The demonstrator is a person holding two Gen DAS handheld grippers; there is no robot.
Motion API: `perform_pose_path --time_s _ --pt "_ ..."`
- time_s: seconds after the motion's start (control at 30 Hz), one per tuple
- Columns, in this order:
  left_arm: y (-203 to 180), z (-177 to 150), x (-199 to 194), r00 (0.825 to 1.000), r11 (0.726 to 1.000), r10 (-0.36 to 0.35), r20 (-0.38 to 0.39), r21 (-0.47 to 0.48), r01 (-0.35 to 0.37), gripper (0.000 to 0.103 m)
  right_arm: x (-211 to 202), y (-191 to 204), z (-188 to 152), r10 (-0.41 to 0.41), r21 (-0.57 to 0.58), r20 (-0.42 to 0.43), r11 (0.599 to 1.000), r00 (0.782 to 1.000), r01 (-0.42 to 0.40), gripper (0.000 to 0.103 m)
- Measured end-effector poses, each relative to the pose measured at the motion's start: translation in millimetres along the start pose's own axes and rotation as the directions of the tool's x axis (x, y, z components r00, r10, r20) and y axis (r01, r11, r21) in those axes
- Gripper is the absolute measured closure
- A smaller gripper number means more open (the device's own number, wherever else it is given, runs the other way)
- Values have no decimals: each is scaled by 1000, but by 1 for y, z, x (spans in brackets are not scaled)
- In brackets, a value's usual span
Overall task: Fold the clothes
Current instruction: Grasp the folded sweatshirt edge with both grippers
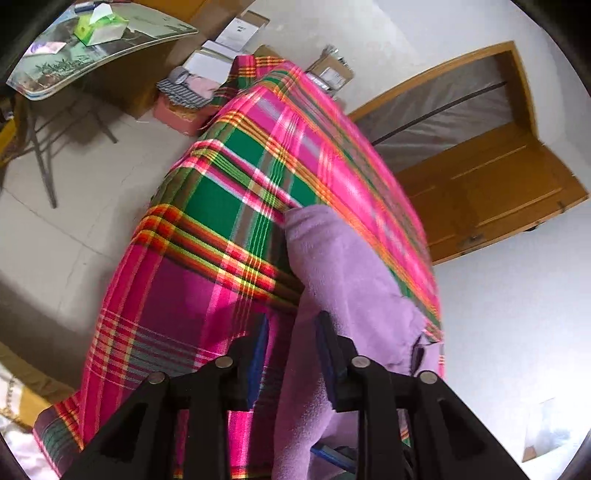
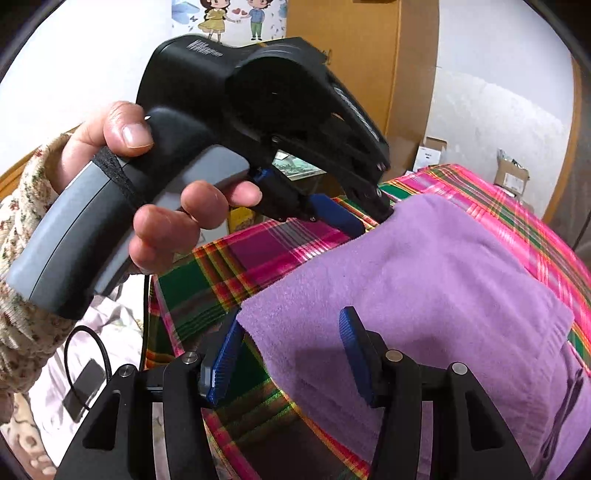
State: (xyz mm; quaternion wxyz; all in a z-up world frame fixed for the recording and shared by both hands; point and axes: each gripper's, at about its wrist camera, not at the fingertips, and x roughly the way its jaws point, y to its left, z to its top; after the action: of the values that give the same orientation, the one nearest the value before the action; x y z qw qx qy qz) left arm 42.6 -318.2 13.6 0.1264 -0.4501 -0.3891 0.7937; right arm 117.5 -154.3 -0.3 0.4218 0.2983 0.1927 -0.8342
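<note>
Looking along my two grippers, I see a lilac fleece garment (image 2: 424, 288) lying on a table covered by a bright plaid cloth (image 1: 229, 206) of pink, green and orange stripes. The garment is folded into a thick, roughly rectangular wad and sits toward the near edge of the table, with plaid showing on both sides of it. My right gripper (image 2: 291, 350) has its blue-padded jaws apart; the near corner of the garment lies between them, the left pad just beside the fleece edge and the right pad over the top of the fabric, and I cannot see either pad pressing. My left gripper (image 1: 291, 343) also stands with its jaws parted, a strip of lilac fleece running between them and up over the right finger; whether the pads pinch it I cannot tell. In the right wrist view the left gripper (image 2: 347, 218) appears from outside, its tips at the far corner of the garment, held by a hand (image 2: 155, 192) in a floral knitted sleeve (image 2: 22, 258). Beyond the table stand a folding table with a green tissue box (image 1: 99, 26), several cardboard boxes (image 1: 236, 33) on the pale floor, and a wooden door (image 1: 491, 192). A small dark device on a cable (image 2: 83, 391) lies on pale bedding at the lower left.
</note>
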Motion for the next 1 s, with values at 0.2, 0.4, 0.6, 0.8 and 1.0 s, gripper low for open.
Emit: perform_pose_path --time_s 0.2,0.4,0.6,0.8,1.0 --pt "10 9 -5 990 988 -140 26 -66 142 52 3 -2 -2 1 7 -5 1000 1000 -1 47" --pt "-4 19 20 998 998 -53 -38 -44 51 51 3 0 -1 -15 0 -6 1000 1000 15 47" --pt "-16 31 40 996 999 -32 -80 -21 30 51 3 -3 2 2 23 -12 1000 1000 -1 47" --pt "-23 42 52 993 1000 12 -119 4 -12 74 4 -11 6 27 63 -21 998 999 -26 55" --pt "-32 43 51 992 999 34 -118 31 -31 86 2 -22 11 58 104 -24 993 998 -55 88"
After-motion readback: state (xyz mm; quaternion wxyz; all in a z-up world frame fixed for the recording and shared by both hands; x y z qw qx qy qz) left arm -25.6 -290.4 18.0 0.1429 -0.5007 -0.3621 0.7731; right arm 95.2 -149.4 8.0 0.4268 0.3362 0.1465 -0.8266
